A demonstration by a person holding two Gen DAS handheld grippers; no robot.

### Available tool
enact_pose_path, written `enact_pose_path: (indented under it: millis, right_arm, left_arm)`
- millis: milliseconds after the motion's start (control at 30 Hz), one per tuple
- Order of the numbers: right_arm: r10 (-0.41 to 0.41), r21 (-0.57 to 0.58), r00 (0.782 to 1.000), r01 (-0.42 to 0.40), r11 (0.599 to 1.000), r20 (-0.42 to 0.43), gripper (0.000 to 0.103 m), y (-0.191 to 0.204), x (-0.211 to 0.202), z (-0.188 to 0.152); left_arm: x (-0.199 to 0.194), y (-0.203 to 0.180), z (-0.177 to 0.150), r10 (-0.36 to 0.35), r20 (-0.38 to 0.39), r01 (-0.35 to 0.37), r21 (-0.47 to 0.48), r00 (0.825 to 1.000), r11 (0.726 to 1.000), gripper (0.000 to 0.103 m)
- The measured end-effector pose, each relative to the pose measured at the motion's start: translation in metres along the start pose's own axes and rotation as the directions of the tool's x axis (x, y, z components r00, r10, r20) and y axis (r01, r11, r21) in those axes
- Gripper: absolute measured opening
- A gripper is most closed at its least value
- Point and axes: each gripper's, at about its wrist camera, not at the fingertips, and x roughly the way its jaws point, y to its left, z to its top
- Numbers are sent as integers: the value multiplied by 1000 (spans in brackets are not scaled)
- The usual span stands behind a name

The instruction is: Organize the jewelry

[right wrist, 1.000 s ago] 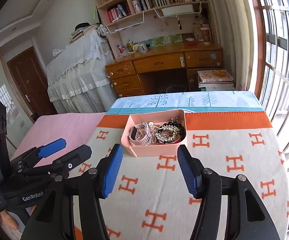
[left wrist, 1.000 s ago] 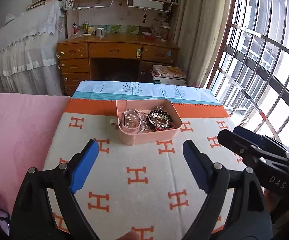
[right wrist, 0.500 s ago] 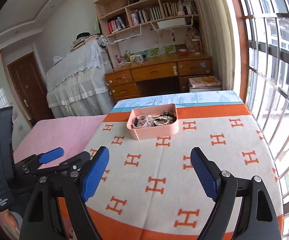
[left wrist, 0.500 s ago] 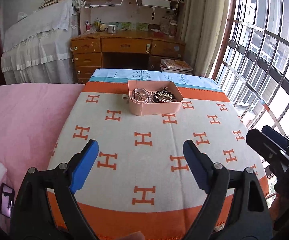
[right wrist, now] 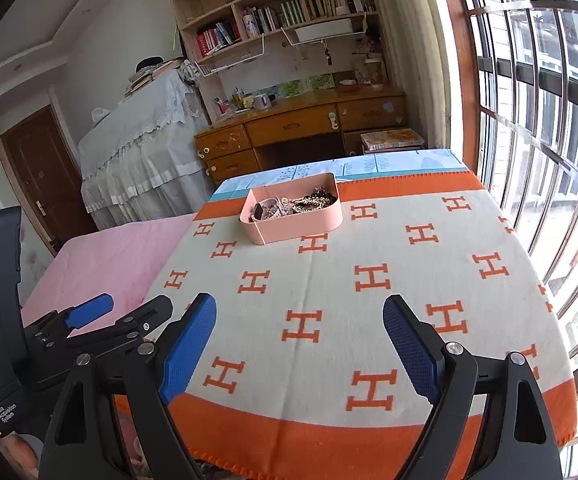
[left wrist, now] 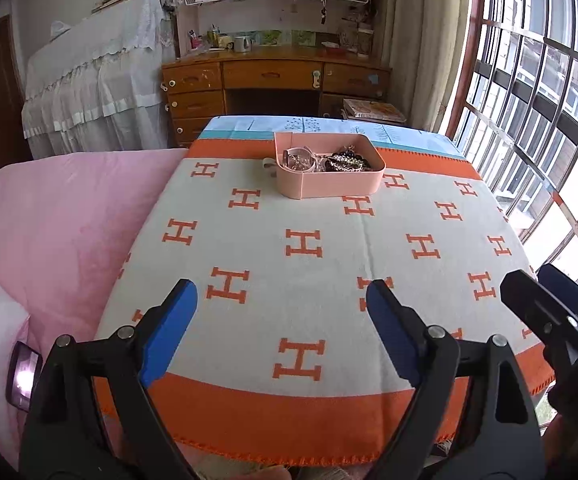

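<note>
Both grippers, left [left wrist: 281, 328] and right [right wrist: 299, 344], fingers spread and empty (right just widened), jewelry tray [left wrist: 329, 184] upper centre — likely done; otherwise re-approach.

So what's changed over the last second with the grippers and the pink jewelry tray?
Both grippers pulled back from the pink tray toward the blanket's near edge. The right gripper has just been opening its jaws wider, with nothing between them. The left gripper stayed open and empty. The tray and its jewelry did not move.
</note>
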Motion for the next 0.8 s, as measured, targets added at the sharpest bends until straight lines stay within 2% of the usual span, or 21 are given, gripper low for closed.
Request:
enact_pose_path:
  millis: [300, 800]
  right_arm:
    - [15, -43, 1000, -16, 999, -13, 87, 11, 21, 11]
    - [21, -46, 1000, -22, 999, -21, 87, 9, 31, 12]
  left_arm:
    - [1, -3, 2, 18, 25, -18, -4, 1000, 1000, 85]
    - [8, -9, -1, 16, 10, -16, 11, 1000, 1000, 85]
